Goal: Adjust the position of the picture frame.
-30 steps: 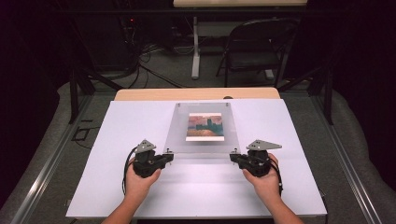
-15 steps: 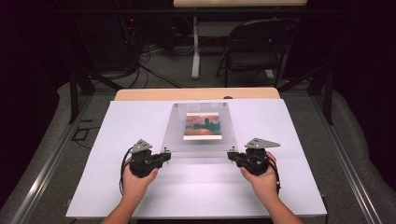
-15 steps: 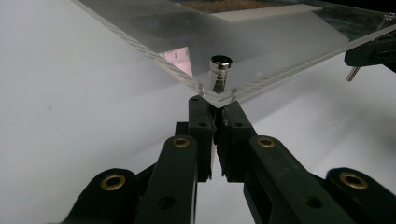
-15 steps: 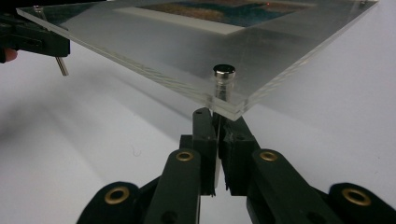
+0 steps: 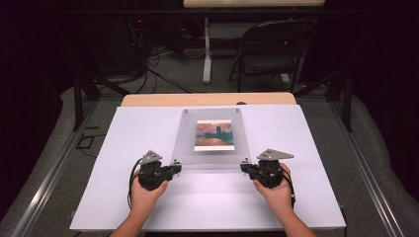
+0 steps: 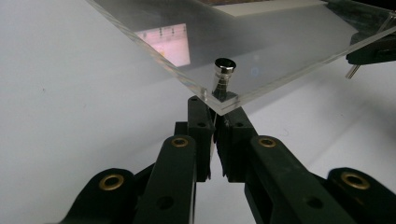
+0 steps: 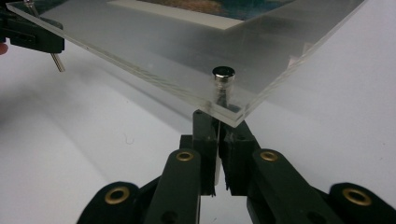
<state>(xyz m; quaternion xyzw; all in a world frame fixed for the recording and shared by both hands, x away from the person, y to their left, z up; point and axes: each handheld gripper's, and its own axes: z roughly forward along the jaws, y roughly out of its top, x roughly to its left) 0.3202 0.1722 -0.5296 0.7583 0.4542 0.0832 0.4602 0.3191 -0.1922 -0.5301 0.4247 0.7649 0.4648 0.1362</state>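
— What is the frame [image 5: 212, 143] made of?
— Clear acrylic, smooth and glossy, with polished edges. Its corner studs [image 6: 223, 74] are shiny metal.
— And the table [image 5: 296, 128]?
— A matt white top, smooth. The left gripper [image 6: 215, 116] and right gripper [image 7: 218, 122] look like matt black plastic with brass-coloured rivets.

Left gripper [image 5: 174, 167] and right gripper [image 5: 244, 167] held level, jaws closed, pointing inward toward each other. Both forearms enter from below.
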